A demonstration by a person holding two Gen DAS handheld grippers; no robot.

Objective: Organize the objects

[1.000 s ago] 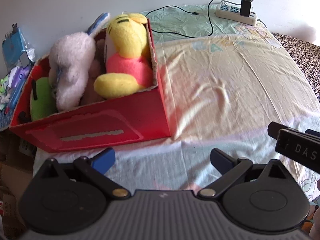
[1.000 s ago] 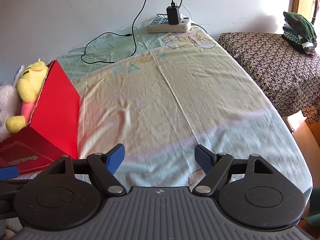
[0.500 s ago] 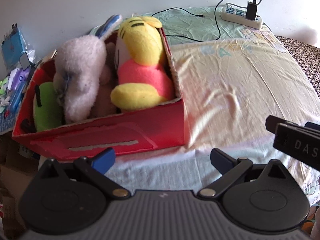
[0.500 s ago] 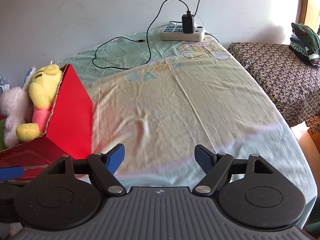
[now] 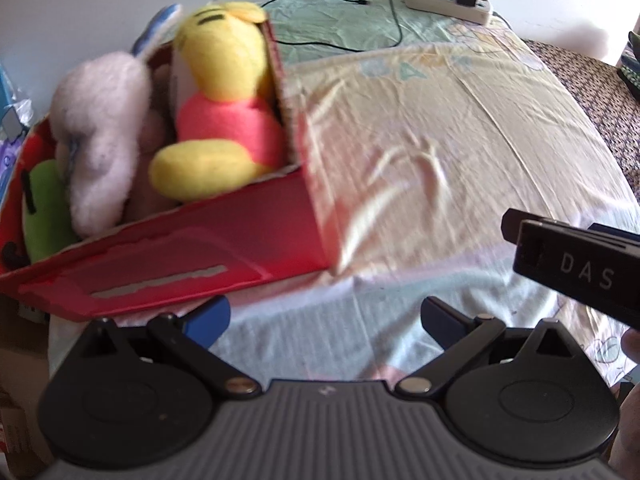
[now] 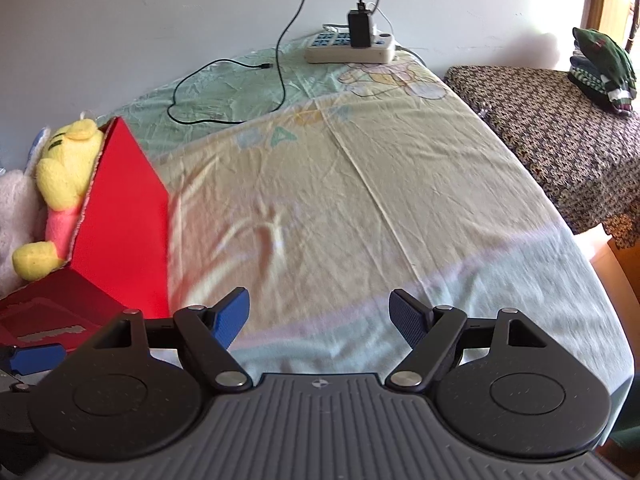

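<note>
Nearest in each wrist view sits a tool with its blue-padded fingers spread apart and nothing between them: the left tool [image 5: 325, 316] hangs just above the near edge of the bed, released, and the right tool [image 6: 319, 314] is likewise released over the sheet a little to the right. In the left view the dark body of the right tool juts in from the right edge, lettered "DAS".

Just beyond the left tool, on the left side of the bed, stands a red cardboard box [image 5: 192, 264], its near wall scuffed with a grey torn strip. The box is packed with soft toys. A yellow bear plush in a pink shirt [image 5: 224, 112] leans against the box's right wall, its head above the rim. To its left lies a pale pink-white plush [image 5: 100, 136], and at the far left of the box a green plush [image 5: 44, 208] is partly hidden. The toys look slightly blurred.

To the right of the box the pale yellow and green bedsheet [image 6: 360, 184] lies wrinkled and bare. At the far edge, by the white wall, a white power strip [image 6: 350, 50] carries a black charger [image 6: 360, 28], whose black cable [image 6: 224, 92] loops across the sheet. Far right, folded clothes [image 6: 604, 64] rest on a patterned cloth [image 6: 552, 120].
</note>
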